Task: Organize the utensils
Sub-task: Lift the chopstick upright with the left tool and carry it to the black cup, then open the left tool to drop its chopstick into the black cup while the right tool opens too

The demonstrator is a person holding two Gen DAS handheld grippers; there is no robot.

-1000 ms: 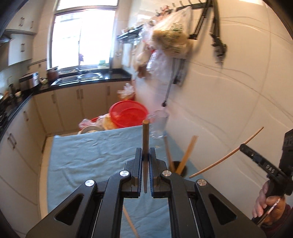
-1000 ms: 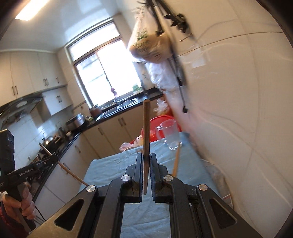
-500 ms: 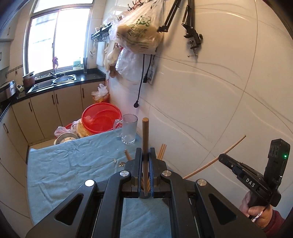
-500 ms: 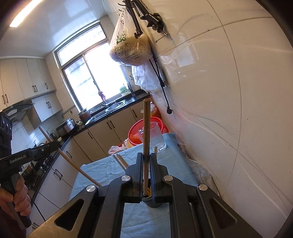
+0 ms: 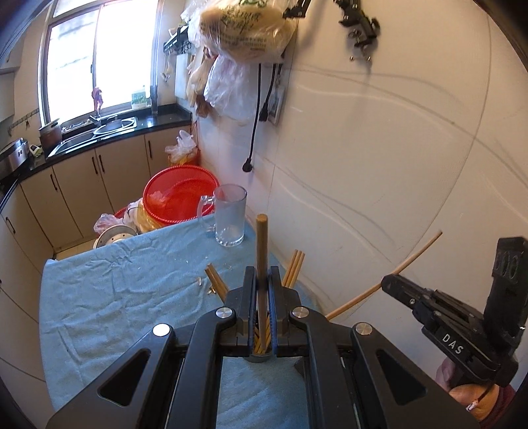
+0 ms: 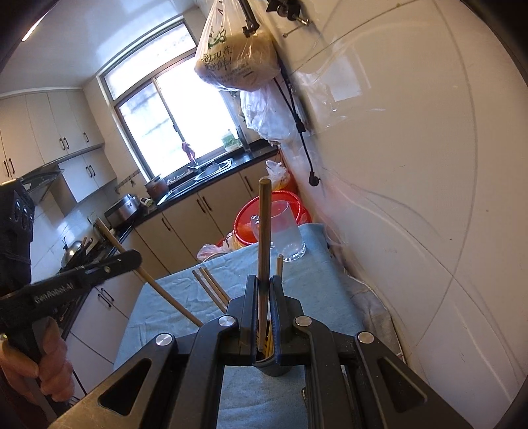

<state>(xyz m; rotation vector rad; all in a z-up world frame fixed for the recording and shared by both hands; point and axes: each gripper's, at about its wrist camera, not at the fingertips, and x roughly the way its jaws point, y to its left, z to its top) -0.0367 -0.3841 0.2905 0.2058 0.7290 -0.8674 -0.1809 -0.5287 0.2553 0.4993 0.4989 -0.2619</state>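
In the left wrist view my left gripper is shut on a brown chopstick that stands upright between its jaws. Right below it sits a dark holder cup with several chopsticks fanning out. My right gripper enters from the right, shut on a second chopstick slanting down toward the cup. In the right wrist view the right gripper clamps its chopstick over the same cup. The left gripper comes in from the left with its chopstick.
A blue cloth covers the table, with small crumbs near the cup. A glass mug stands at the far edge and a red basin lies beyond it. The white wall runs close along the right, with plastic bags hanging overhead.
Both grippers have moved toward the wall and downward with their chopsticks still clamped. The holder cup now lies directly under both sets of jaws.
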